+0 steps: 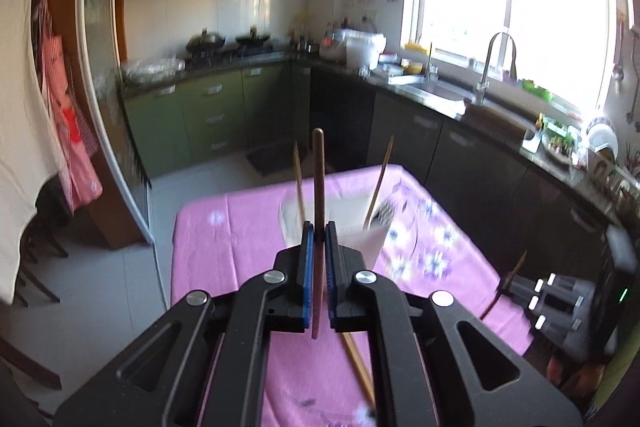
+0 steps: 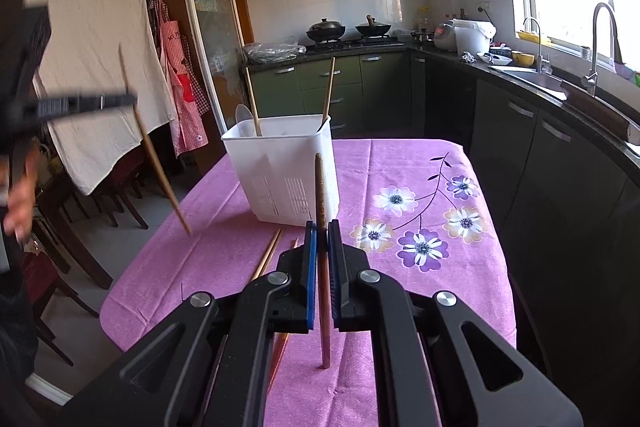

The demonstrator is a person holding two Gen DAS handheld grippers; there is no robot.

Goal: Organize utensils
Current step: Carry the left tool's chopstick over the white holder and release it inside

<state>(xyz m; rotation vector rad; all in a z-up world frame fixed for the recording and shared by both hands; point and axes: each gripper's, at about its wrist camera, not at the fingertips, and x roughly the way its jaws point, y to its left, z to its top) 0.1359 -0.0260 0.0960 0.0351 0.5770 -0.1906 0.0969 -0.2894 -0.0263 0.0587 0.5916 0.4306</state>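
My left gripper (image 1: 319,231) is shut on a brown wooden chopstick (image 1: 318,179) and holds it upright above the table, just short of the white utensil holder (image 1: 370,239). In the right wrist view the left gripper (image 2: 120,99) shows at the left, its chopstick (image 2: 158,159) slanting down. My right gripper (image 2: 322,227) is shut on another brown chopstick (image 2: 321,211), upright, its lower end near the cloth. The white holder (image 2: 288,167) stands ahead with two chopsticks (image 2: 329,89) and a white spoon (image 2: 243,119) in it. Loose chopsticks (image 2: 269,255) lie on the cloth left of my right gripper.
The table has a pink flowered cloth (image 2: 420,211). Dark kitchen cabinets and a sink counter (image 2: 560,99) run along the right. Chairs (image 2: 72,219) and a hanging white cloth stand at the left. A person's hand (image 2: 20,203) is at the left edge.
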